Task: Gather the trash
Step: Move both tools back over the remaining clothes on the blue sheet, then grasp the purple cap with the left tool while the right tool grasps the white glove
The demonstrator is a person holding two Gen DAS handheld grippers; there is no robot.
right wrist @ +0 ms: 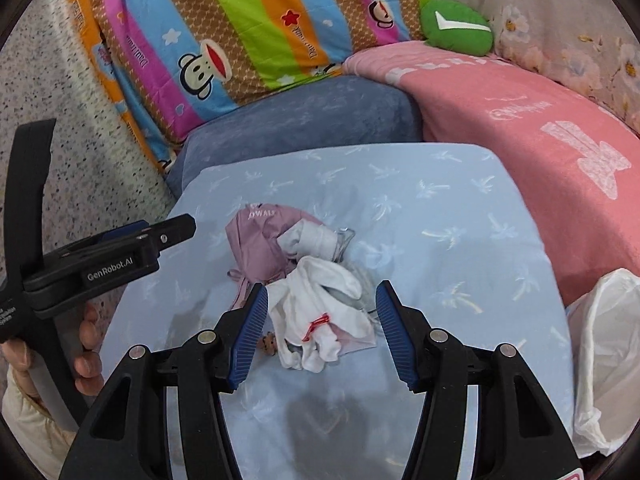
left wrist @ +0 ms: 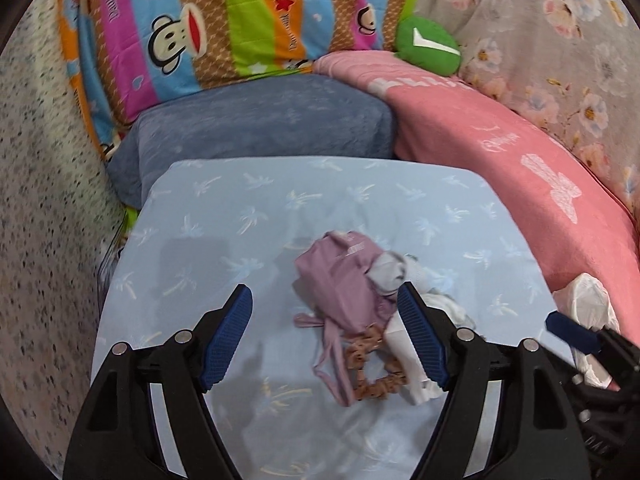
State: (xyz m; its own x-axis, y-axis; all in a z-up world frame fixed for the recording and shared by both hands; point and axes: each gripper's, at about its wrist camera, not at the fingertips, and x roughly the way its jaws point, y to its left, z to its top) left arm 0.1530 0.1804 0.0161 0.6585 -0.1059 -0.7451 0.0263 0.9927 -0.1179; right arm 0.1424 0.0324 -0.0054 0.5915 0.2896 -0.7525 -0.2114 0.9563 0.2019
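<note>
Right wrist view has the pile (right wrist: 308, 280) sitting mid-sheet on the blue sheet (right wrist: 460, 220), right at 12 o'clock of the right gripper (right wrist: 320, 332). Its jaws are held apart with nothing clamped; the white rag (right wrist: 320, 312) is framed between the pads but no contact can be made out. The left gripper (left wrist: 324, 336) is spread wide as well, empty, with the mauve pouch (left wrist: 340, 280) and a brown scrunchie (left wrist: 372, 368) seen through the gap.

Step-wise, this looks like the approach before the first grab, so nothing is collected yet. A white bag (right wrist: 604, 360) is slumped at about 4 o'clock of the pile, by the pink towel (right wrist: 520, 128), and that's presumably where stuff gets dropped. Next move probably calls for a lower dip and a squeeze on one piece only, since everything is tangled.

Looks-wise: soft crumpled bits, a red thread on the white rag, straps trailing off the pouch at 7 o'clock. Snagging would be the worry, tbh.
</note>
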